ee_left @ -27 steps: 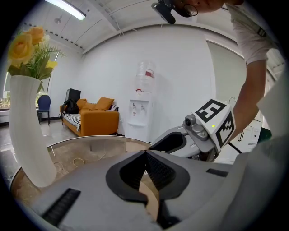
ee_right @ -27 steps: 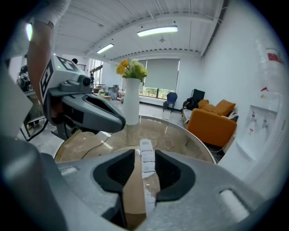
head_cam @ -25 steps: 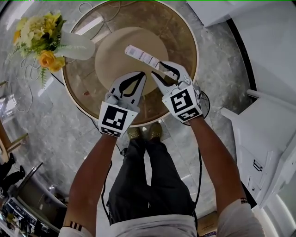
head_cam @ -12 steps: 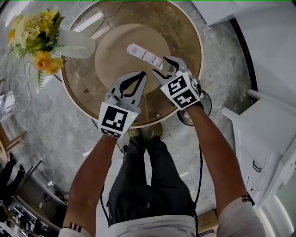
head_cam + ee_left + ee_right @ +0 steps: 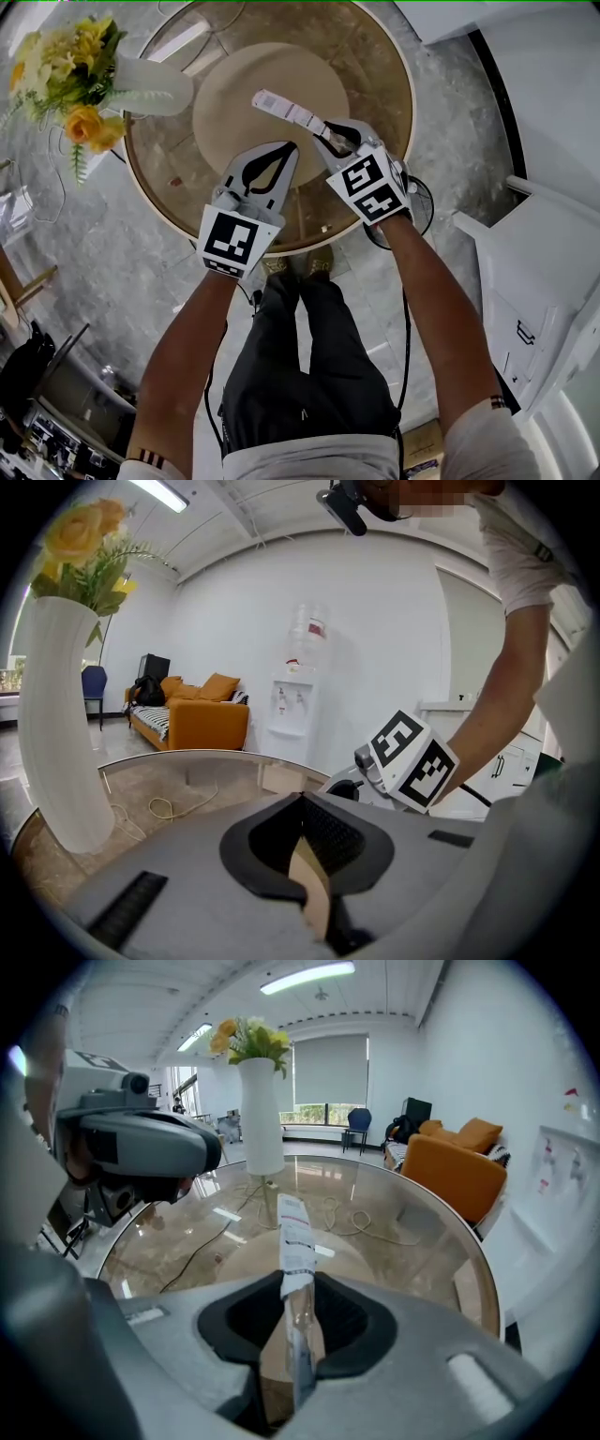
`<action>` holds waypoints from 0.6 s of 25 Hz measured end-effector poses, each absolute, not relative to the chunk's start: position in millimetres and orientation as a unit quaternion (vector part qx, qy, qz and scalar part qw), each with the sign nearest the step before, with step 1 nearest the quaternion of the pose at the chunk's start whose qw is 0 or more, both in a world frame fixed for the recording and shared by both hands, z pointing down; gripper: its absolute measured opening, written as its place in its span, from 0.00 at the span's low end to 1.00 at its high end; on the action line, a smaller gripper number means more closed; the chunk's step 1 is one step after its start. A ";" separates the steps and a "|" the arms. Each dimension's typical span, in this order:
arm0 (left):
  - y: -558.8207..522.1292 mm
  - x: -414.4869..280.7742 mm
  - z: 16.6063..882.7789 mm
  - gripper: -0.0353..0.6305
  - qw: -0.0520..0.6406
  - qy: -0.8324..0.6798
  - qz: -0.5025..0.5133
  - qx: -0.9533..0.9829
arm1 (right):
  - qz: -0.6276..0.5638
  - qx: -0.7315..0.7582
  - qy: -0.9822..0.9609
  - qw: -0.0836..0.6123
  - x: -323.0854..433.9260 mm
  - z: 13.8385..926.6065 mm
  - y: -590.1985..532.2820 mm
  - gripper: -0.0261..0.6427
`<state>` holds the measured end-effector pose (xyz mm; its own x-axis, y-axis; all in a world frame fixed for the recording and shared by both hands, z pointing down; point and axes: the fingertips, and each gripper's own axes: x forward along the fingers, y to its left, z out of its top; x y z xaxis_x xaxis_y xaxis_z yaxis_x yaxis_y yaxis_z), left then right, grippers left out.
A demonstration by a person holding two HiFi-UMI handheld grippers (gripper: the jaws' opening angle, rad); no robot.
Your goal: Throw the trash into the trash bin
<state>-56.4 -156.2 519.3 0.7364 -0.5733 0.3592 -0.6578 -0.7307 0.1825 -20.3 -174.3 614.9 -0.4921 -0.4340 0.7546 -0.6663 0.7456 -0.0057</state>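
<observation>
A long white printed wrapper [image 5: 286, 110] lies out over the round glass table [image 5: 370, 56], its near end between the jaws of my right gripper [image 5: 330, 137]. In the right gripper view the wrapper [image 5: 295, 1241] stands pinched between the jaws of that gripper [image 5: 298, 1290], which have just been closing on it. My left gripper [image 5: 287, 150] hovers beside it to the left, over the table's near part, shut with nothing in it [image 5: 302, 803]. A dark round wire basket [image 5: 424, 202] shows on the floor, mostly hidden behind my right wrist.
A tall white vase [image 5: 155, 89] with yellow flowers stands at the table's left edge. White cabinets [image 5: 534, 272] line the right side. An orange sofa [image 5: 192, 719] and a water dispenser [image 5: 292, 705] stand by the far wall. My legs are just at the table's near rim.
My right gripper has dropped toward the table and tilted downward, and its jaws have closed on the wrapper's near end. The left gripper has stayed where it was.
</observation>
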 end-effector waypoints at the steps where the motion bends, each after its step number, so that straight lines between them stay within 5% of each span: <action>1: -155.8 -56.1 519.5 0.05 0.151 -0.334 0.140 0.920 | 0.152 0.327 -0.850 0.384 -19.8 614.4 -174.5 0.18; 15: -144.0 -38.1 507.7 0.05 0.139 -0.313 0.135 0.930 | 0.125 0.397 -0.850 0.324 -8.3 568.1 -160.5 0.08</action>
